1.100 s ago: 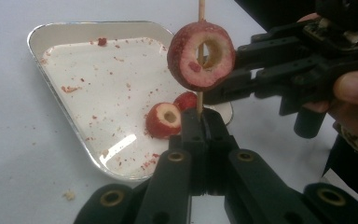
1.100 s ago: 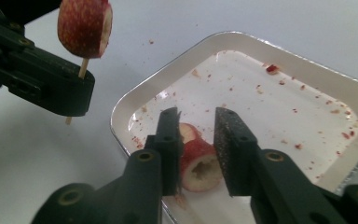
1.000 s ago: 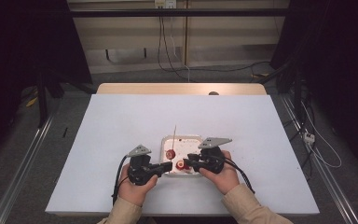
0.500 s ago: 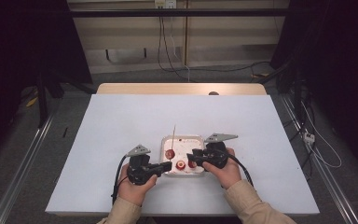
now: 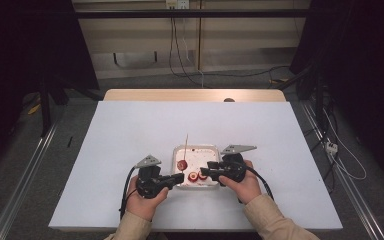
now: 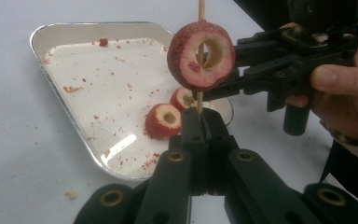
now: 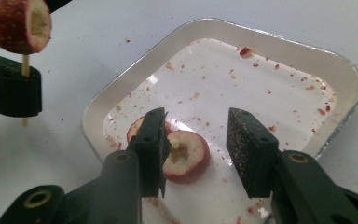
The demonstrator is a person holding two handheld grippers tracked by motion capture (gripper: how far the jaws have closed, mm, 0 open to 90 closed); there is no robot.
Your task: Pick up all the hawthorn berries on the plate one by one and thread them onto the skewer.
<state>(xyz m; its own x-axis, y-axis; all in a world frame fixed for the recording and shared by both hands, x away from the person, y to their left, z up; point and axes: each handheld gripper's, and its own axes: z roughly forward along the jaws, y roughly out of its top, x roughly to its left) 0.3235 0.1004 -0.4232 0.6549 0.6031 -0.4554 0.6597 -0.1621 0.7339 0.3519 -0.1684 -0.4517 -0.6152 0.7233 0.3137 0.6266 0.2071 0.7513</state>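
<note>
Left hand-held gripper point(image 6: 199, 122) clamped on wooden skewer point(image 6: 201, 9), one cored red fruit ring point(image 6: 200, 55) threaded on it above the tray point(image 6: 60, 35) on white desk point(image 5: 130, 130). Right hand-held gripper point(image 7: 196, 149) drawn back from skewer since a second ago, jaws just opened apart over loose fruit piece point(image 7: 186, 156) lying in tray
</note>
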